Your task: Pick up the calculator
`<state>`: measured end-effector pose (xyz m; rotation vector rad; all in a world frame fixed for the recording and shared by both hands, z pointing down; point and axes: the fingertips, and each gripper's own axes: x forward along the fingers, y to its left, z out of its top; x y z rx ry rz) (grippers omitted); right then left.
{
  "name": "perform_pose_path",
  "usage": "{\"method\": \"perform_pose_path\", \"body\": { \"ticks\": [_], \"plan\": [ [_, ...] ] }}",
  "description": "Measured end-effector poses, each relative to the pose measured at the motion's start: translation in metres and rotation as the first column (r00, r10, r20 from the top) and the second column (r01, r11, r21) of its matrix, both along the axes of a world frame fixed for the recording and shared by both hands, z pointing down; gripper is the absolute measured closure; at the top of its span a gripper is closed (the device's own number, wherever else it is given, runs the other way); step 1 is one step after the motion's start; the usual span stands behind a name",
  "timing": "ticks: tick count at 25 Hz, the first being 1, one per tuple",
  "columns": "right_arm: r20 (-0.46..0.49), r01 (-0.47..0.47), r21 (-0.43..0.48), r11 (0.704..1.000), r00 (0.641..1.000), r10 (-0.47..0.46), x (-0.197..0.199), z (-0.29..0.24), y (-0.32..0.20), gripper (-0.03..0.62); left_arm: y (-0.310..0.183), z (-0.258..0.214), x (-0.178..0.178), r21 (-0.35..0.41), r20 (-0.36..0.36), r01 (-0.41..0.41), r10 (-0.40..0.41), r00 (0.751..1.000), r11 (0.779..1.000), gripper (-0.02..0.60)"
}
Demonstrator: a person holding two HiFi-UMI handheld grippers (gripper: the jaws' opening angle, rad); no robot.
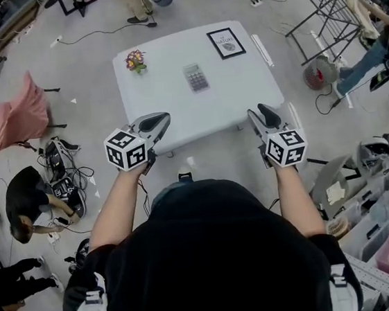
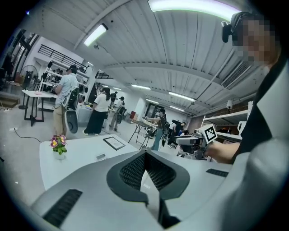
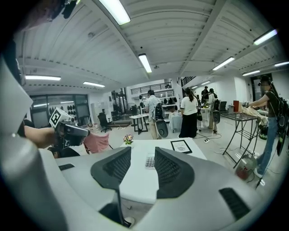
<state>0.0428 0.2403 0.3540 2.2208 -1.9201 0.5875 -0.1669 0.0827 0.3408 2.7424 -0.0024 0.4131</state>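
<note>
Found the calculator (image 1: pixel 196 76) near the middle of the table (image 1: pixel 176 115), the flower pot (image 1: pixel 135 60) left of it toward the far-left corner, the framed picture (image 1: pixel 226 43) right of it by the far edge. Held the left gripper (image 1: pixel 161 119) and right gripper (image 1: pixel 263 112) at the near edge, well apart, short of the calculator.

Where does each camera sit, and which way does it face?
Head view: on the head, steeply down at the table, calculator, both forearms, left gripper, right gripper.
Left gripper view: on that gripper, along its shut jaws across the table; right gripper visible.
Right gripper view: along its open jaws toward the calculator; left gripper visible.
All share the calculator.
</note>
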Motion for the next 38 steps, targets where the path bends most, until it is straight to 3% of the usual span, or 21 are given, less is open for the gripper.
{"method": "perform_pose_path", "body": {
  "ticks": [18,26,38],
  "plan": [
    [-0.015,-0.06,0.004,0.998,0.998,0.06,-0.001,-0.016,-0.091,0.419,-0.093,0.011,0.003,-0.034,0.009,-0.078,0.079,0.997,0.996,0.563],
    [-0.012,-0.056,-0.001,0.998,0.998,0.056,-0.004,-0.015,-0.112,0.419,-0.114,0.019,-0.006,-0.05,0.01,-0.062,0.063,0.998,0.997,0.563],
    [0.031,-0.006,0.017,1.0,1.0,0.006,0.024,-0.001,-0.145,0.419,-0.126,0.025,0.016,-0.04,0.045,-0.031,0.033,0.998,0.999,0.563]
  ]
}}
